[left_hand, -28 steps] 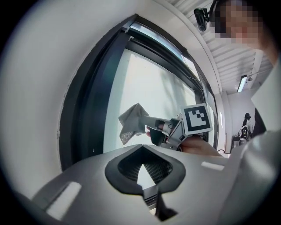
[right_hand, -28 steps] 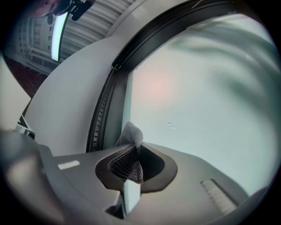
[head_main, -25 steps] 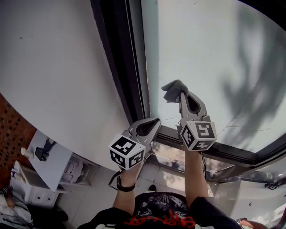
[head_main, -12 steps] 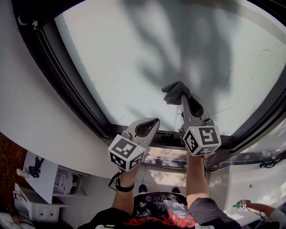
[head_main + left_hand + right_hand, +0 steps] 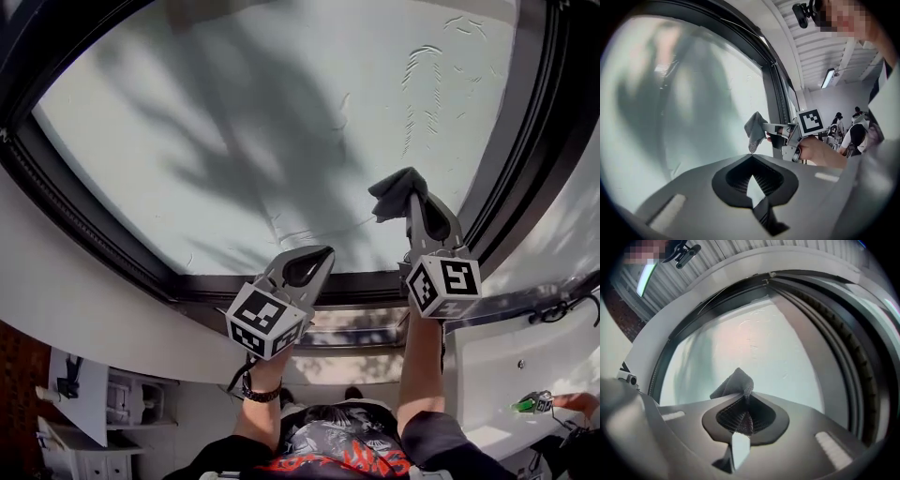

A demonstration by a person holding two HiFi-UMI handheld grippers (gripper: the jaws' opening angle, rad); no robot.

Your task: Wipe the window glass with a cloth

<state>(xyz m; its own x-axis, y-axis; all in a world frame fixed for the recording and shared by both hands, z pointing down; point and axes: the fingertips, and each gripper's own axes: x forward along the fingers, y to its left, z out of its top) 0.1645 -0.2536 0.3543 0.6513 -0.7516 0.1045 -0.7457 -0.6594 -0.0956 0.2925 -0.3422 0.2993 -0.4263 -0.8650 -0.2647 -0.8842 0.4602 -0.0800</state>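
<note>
Grey crumpled cloth (image 5: pixel 394 187) sits pinched at the very tips of the right gripper (image 5: pixel 411 199), whose jaws are clamped on one corner of it. The rest stands out as a loose peak beyond the tips. The pale, frosted-looking window glass (image 5: pixel 253 122) lies straight ahead of that gripper, along its long axis. That axis runs from the marker cube near the person up to the pane. The cloth points the same way, its free fold leaning slightly left of the tips. It is over the lower right part of the pane, near the right side of the dark window frame (image 5: pixel 525 141). From the left gripper view it looks to be at the glass, though I cannot tell whether it presses on it.

The left gripper (image 5: pixel 324 255) has its jaws together with nothing between them. It hangs lower and to the left, over the bottom rail of the frame and apart from the cloth, so the right hand is plainly the working one.

Most of the glass stretches away to the left and above the cloth, and faint streaks (image 5: pixel 422 66) show higher up. Any next stroke would probably have to travel that way, with the gripper kept pointing into the pane.
</note>
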